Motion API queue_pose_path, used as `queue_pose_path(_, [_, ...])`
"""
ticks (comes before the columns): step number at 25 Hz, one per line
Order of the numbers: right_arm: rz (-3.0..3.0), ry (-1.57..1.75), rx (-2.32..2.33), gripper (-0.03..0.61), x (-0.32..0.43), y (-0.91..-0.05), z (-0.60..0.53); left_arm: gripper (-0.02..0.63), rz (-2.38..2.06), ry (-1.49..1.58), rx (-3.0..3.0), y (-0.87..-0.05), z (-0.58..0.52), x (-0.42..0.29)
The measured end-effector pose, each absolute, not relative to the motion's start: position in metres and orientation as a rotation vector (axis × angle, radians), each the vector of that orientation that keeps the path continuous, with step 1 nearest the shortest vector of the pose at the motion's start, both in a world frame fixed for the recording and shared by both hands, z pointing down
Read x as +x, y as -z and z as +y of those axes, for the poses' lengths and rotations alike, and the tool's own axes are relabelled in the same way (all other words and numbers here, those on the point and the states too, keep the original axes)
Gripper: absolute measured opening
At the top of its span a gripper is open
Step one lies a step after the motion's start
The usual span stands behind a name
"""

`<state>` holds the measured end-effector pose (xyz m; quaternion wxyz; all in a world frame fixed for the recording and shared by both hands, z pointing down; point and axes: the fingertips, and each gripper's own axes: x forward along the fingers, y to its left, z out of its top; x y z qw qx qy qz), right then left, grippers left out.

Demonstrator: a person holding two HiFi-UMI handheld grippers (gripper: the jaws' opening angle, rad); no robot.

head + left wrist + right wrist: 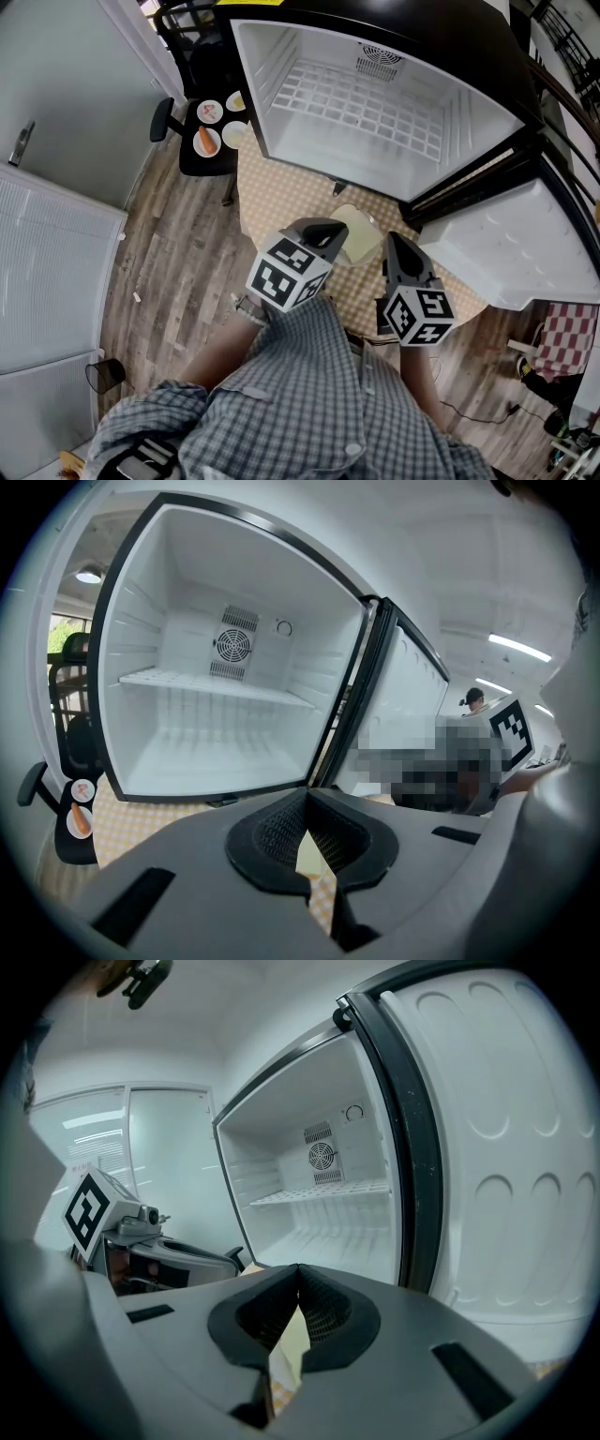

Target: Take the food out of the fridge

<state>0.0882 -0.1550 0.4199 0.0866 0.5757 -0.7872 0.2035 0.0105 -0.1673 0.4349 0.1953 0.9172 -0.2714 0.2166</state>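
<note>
The fridge (356,103) stands wide open, and its white inside with the wire shelf (216,686) holds no food. Several small plates of food (208,141) sit on a black chair (192,164) left of the fridge. One of them carries an orange piece (81,822). A pale plate (364,234) lies on the checked mat (281,202) in front of the fridge. My left gripper (337,230) and right gripper (394,242) hover on either side of it. Both are shut with nothing between the jaws. The left gripper (307,794) and the right gripper (298,1269) both point toward the fridge.
The fridge door (525,244) swings out at the right, close to the right gripper. A white cabinet (47,272) stands at the left over the wood floor (178,272). A red checked cloth (562,337) lies at the far right. Behind the door a person (475,700) shows.
</note>
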Motion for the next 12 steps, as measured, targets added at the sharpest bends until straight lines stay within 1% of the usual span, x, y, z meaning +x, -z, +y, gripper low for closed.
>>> queue_pose_path(12, [-2.345,-0.608,1.683,0.009,0.0847,-0.4230,-0.1511,0.006,-0.763,-0.623,2.561,-0.4371,-0.1640,0.0094])
